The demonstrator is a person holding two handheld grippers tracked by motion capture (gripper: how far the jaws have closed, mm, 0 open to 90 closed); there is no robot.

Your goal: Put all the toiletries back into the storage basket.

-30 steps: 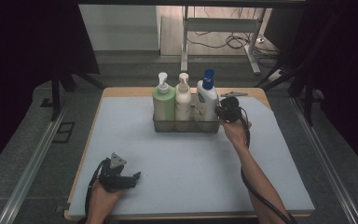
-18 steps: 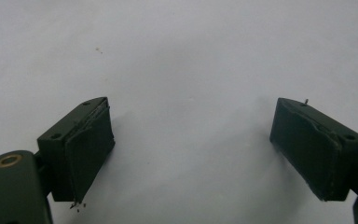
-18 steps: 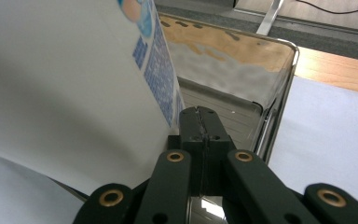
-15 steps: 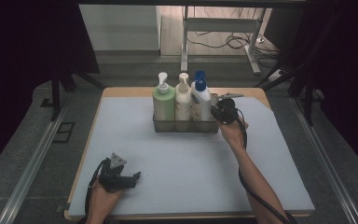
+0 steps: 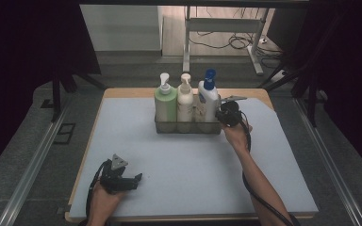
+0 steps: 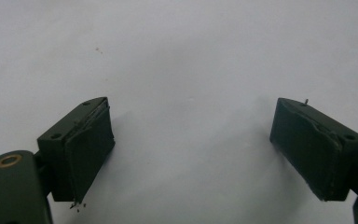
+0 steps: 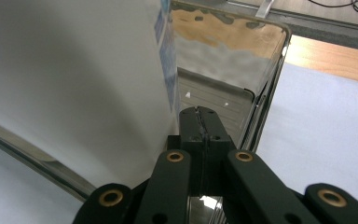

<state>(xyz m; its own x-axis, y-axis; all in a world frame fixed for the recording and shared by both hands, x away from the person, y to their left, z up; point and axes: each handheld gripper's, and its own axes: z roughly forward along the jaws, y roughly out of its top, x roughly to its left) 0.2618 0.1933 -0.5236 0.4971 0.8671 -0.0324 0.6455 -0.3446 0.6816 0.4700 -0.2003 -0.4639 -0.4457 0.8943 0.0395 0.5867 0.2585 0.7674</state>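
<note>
Three plastic pump bottles stand in one clear rectangular caddy (image 5: 165, 126): one pale green bottle with a white pump (image 5: 165, 101), one cream-white bottle with a white pump (image 5: 185, 101), and one white bottle with a blue pump (image 5: 208, 96). One light grey mat (image 5: 193, 169) covers one wooden table (image 5: 122, 92). Two black two-jaw grippers are in hand, the left gripper (image 5: 136, 179) and the right gripper (image 5: 222, 114).

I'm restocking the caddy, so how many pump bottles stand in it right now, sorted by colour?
Green bottle with white pump: 1
Cream-white bottle with white pump: 1
White bottle with blue pump: 1
Total: 3 bottles, all upright in the wire caddy
</note>
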